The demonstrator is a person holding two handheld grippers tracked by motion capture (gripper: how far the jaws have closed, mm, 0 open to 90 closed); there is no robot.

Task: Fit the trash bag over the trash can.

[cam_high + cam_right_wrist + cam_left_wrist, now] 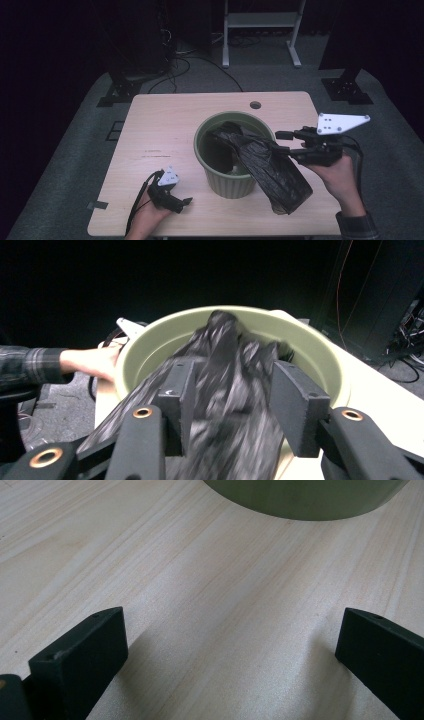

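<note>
While the left tool (176, 199) rests low on the table (165, 125), its jaws spread wide over bare wood with nothing between them, the right tool (288, 141) hangs at the far rim of a green ribbed bin (227, 182). A black plastic bag (272, 170) lies draped from inside the bin over its rim and down to the table beneath the right tool. That tool's jaws stand partly apart, the bag running between them; whether the pads pinch it cannot be told.
</note>
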